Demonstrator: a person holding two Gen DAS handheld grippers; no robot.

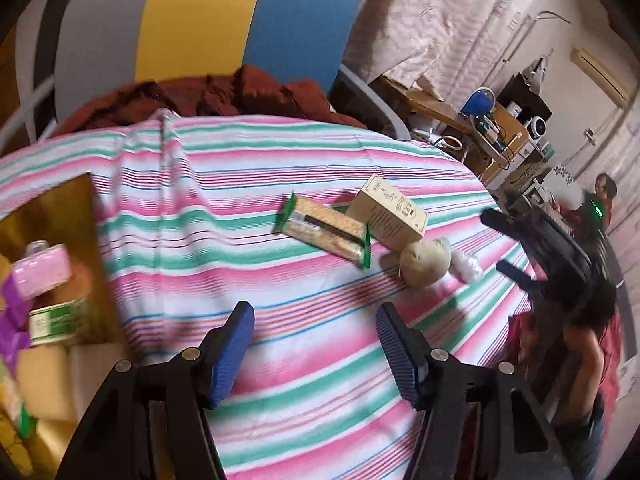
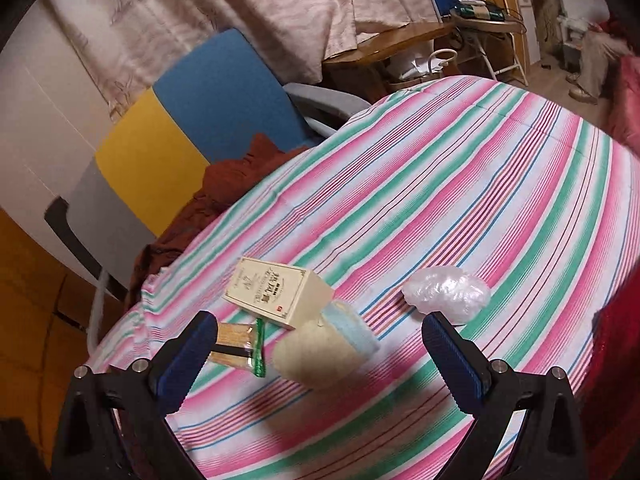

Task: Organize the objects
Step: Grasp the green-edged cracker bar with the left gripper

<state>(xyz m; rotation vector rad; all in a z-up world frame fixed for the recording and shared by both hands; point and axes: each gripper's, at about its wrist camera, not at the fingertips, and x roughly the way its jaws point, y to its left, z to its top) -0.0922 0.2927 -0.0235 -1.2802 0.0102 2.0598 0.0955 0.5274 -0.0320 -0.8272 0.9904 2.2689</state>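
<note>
Several loose items lie on the striped cloth [image 1: 248, 184]: a clear packet of sticks with green ends [image 1: 325, 231] [image 2: 240, 346], a cream box with printed text [image 1: 387, 213] [image 2: 278, 291], a cream plush roll [image 1: 426, 263] [image 2: 320, 354] and a crumpled clear plastic bag [image 1: 467, 267] [image 2: 448, 292]. My left gripper [image 1: 316, 320] is open above bare cloth, nearer to me than the items. My right gripper [image 2: 320, 332] is open, with the plush roll between and just beyond its fingers; it also shows at the right of the left wrist view [image 1: 510, 248].
A golden-walled box [image 1: 80, 216] at the left holds a pink case [image 1: 42, 276], purple and green packs and foam blocks. A grey, yellow and blue chair back [image 1: 200, 24] with a rust-red cloth [image 1: 224, 94] stands behind the table. A person [image 1: 588, 352] is at the right.
</note>
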